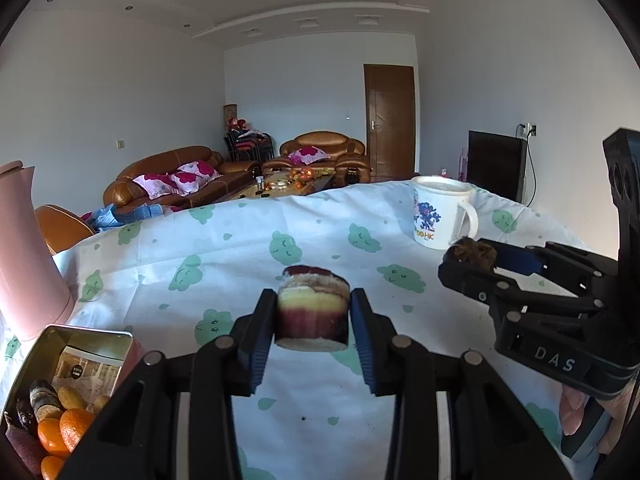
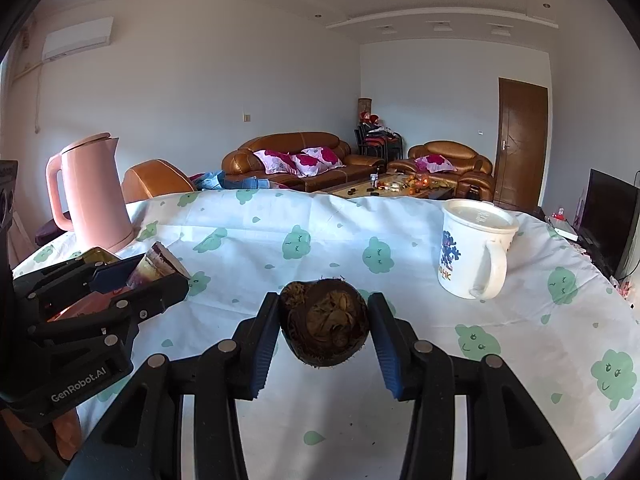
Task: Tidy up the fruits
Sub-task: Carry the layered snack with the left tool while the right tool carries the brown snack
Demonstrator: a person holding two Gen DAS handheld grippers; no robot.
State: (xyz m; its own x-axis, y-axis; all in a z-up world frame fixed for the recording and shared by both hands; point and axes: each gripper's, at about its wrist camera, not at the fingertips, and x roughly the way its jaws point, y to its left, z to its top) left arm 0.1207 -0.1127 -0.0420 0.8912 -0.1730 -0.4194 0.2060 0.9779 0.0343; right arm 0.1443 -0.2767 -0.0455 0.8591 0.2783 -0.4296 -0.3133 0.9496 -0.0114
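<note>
— What's each claw got hold of?

— The left claw is pinching a short sugarcane piece, purple skin and pale band, lifted clear of the worktop. The right claw is clamped on a dark, hairy water chestnut, also held up off the cloth.

— Why hold both in the air?

— I'd guess they're bound for the metal tin down at the left, where oranges and other dark pieces already sit together.

— Anything in the way?

— The pink kettle stands just beside the tin; the white mug is well apart, over on the right.
</note>
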